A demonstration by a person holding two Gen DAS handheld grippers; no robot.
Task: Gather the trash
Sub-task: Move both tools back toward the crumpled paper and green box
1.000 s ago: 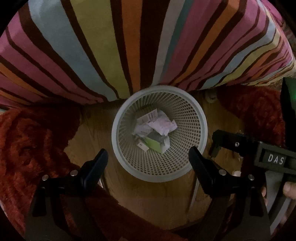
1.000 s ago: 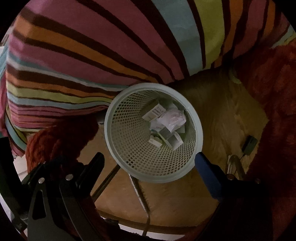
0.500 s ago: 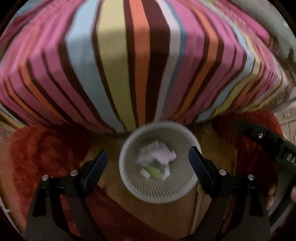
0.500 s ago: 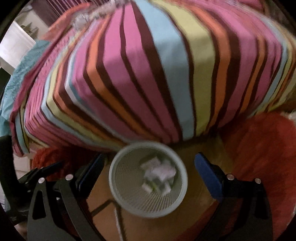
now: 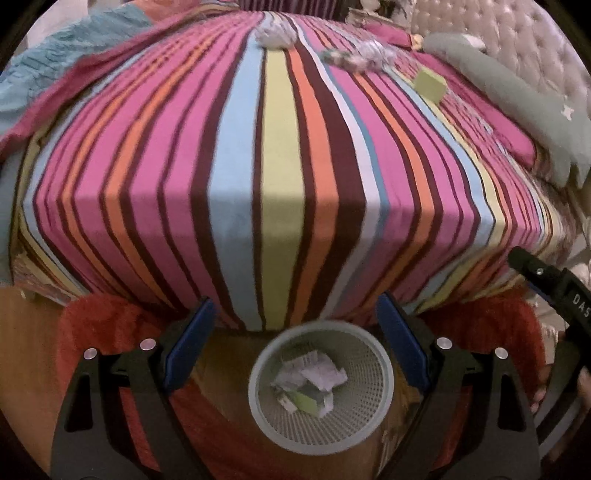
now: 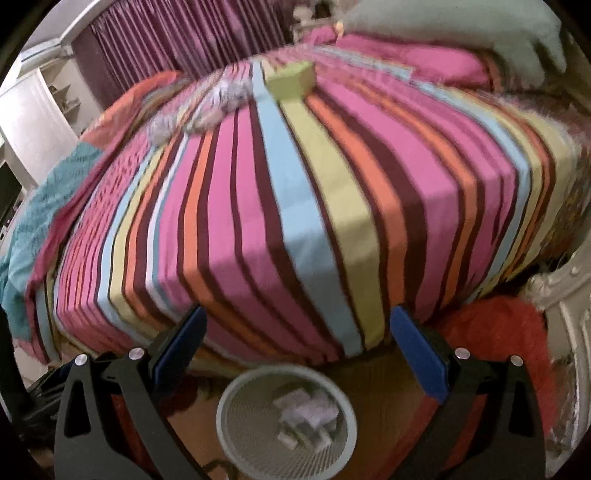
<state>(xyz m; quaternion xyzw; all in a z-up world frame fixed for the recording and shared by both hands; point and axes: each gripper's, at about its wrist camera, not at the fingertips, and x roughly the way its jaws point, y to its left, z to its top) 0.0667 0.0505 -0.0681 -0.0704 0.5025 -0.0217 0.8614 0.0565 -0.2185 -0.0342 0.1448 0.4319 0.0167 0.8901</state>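
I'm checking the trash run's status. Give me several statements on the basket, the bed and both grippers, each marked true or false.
1. The mesh basket already holds crumpled paper. True.
2. The left gripper is shut on a paper ball. False: it is open and holds nothing.
3. A green box lies on the striped bed. True.
4. The bed is free of trash. False: crumpled paper balls lie at its far end.
5. The right gripper is open. True.
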